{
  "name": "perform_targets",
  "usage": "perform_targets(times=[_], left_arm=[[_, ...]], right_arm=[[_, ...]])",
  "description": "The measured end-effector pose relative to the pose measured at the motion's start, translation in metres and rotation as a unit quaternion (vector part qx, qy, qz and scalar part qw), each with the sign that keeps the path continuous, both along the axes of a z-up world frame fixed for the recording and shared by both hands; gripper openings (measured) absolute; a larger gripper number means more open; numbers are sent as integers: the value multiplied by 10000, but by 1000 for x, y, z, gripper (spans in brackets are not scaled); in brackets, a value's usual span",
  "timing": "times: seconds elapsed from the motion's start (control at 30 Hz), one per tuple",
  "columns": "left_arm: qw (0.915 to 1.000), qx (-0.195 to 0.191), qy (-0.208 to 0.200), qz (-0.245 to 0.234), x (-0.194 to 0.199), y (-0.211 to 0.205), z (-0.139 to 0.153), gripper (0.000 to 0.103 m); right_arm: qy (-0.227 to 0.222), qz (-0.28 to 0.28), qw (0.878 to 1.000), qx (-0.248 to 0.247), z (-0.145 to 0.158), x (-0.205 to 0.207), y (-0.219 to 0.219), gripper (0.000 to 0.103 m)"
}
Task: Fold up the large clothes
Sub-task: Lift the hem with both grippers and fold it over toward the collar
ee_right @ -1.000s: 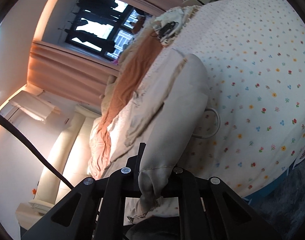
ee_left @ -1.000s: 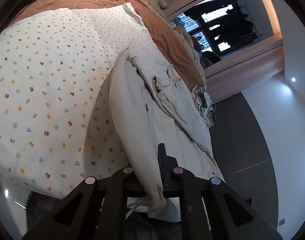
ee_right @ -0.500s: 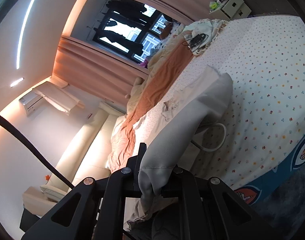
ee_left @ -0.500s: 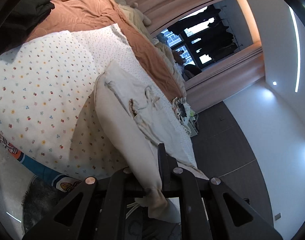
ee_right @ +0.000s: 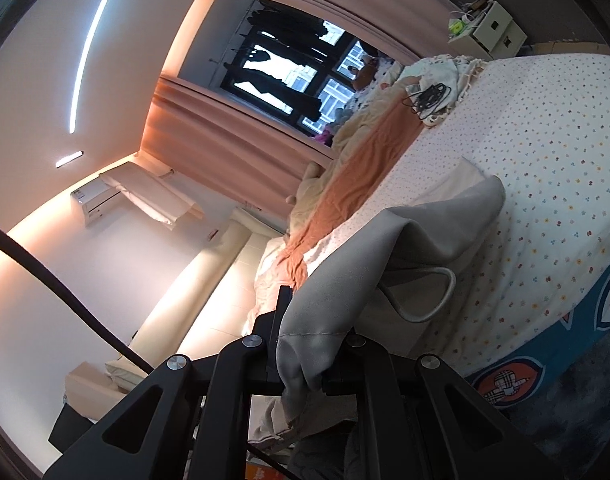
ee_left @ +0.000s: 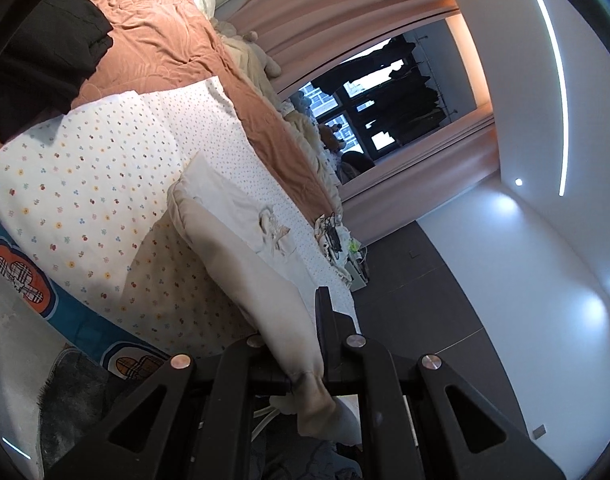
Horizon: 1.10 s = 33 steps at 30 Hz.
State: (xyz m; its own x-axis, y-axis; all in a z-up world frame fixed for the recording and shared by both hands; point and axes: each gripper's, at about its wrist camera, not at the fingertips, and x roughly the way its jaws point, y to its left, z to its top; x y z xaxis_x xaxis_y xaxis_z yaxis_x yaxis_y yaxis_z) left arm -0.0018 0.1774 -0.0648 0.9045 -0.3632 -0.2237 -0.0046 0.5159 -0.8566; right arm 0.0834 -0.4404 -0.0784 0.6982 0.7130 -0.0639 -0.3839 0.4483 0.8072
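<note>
**Both grippers lifting one end of a beige garment off the bed**

We hold a large beige garment point(ee_left: 233, 240) by one end, raised above the near edge of the flower-print bedsheet point(ee_left: 85, 184). The left gripper point(ee_left: 305, 360) is pinched tight on a bunched corner of the cloth, and the right gripper point(ee_right: 305, 360) is pinched on the matching corner; in each view the fabric runs between the fingers and hangs in a small tail below them. The far end of the garment rests on the bedsheet, with its drawstring ties point(ee_left: 273, 228) lying on top, on the side toward the rust-coloured blanket point(ee_left: 165, 40). A pale cord loop point(ee_right: 425, 292) lies on the bedsheet under the raised cloth.

To do this step well, we judge that we should keep both corners level and evenly apart so the held edge stays taut, then carry it over the resting part toward the far end. Lowering both corners together should avoid a skewed fold. We should watch that the cord loop is not trapped inside.
</note>
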Motion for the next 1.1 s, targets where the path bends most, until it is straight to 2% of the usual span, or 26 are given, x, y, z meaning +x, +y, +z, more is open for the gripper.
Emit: perform_targets(times=[0.3, 0.47, 0.8, 1.1], left_arm=[[9991, 74, -400, 136, -30, 9, 35, 11], [9985, 147, -508, 146, -26, 7, 47, 11], [9981, 317, -499, 166, 18, 5, 63, 11], [9975, 453, -499, 226, 98, 14, 82, 11]], right_arm=[[-326, 102, 9994, 50, 1, 10, 2, 7], [-377, 129, 9992, 25, -2, 29, 0, 7], [-256, -1, 9997, 23, -5, 91, -8, 7], [-271, -229, 9993, 70, 5, 168, 8, 8]])
